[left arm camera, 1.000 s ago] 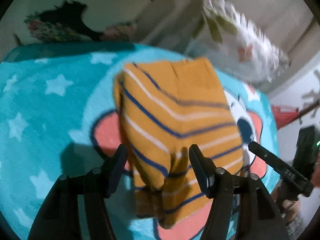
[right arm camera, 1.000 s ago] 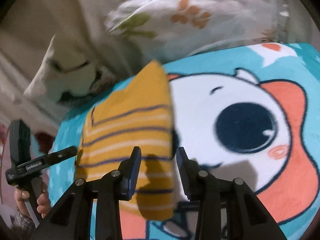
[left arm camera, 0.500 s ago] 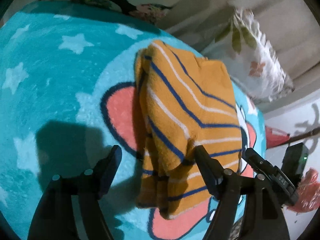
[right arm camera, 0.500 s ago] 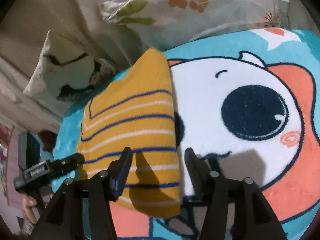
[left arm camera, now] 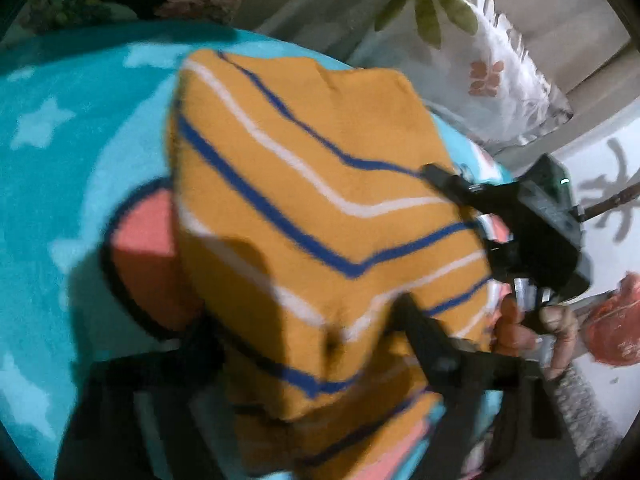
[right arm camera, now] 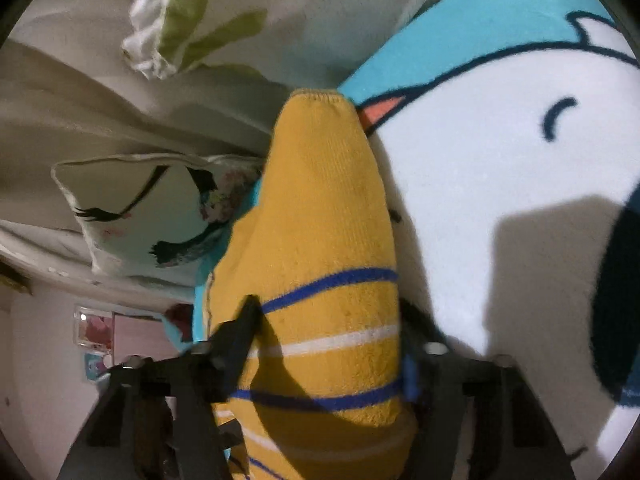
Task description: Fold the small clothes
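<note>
- Orange striped jumper (left arm camera: 320, 216) lies on the cartoon blanket (left arm camera: 60, 200) on the bed, already folded into a thick bundle.
- Left gripper (left arm camera: 308, 344) & right gripper (right arm camera: 324, 320) straddle it, fingers just closing in; can't tell if gripping.
- Prob. one more fold or tidy-up left.

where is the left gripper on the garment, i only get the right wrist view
observer: The left gripper straddles the near folded edge of the orange striped garment. Its fingers have just been closing with fabric between them.
operator: how does my right one look from there
observer: The right gripper sits at the garment's far right edge, one finger lying over the top layer. Its fingers have just been closing too, with fabric between them.
operator: what's left of the garment
observer: Teal blanket with pale stars.
</note>
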Available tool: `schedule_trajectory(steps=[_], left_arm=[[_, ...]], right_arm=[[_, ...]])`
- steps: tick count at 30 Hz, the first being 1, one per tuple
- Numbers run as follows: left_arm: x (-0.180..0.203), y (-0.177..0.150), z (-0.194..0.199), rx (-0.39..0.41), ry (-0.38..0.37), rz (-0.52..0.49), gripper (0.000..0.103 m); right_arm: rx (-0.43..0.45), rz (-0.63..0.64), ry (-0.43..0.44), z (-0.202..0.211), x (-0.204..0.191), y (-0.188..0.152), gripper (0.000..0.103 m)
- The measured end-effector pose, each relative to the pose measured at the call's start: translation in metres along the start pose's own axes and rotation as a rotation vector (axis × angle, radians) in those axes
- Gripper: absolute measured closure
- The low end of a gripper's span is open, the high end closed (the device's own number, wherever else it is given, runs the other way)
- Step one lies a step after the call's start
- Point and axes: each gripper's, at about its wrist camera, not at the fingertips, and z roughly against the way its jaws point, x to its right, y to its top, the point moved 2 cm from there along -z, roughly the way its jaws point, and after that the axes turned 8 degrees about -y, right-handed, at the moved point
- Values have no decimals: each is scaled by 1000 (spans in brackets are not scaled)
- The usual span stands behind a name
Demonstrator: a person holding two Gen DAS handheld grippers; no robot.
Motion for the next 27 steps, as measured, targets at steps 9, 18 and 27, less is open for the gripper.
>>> schedule_trajectory(steps=[9,18,27], left_arm=[[32,9,-11,57,47,46,41],[23,-8,23,143,71,111,24],[25,-40,90,303,304,-2,24]], right_arm=[[101,94,-80,76,-11,13,56],[227,273,-267,124,-41,2,52],[14,602,-265,41,-122,-49,77]])
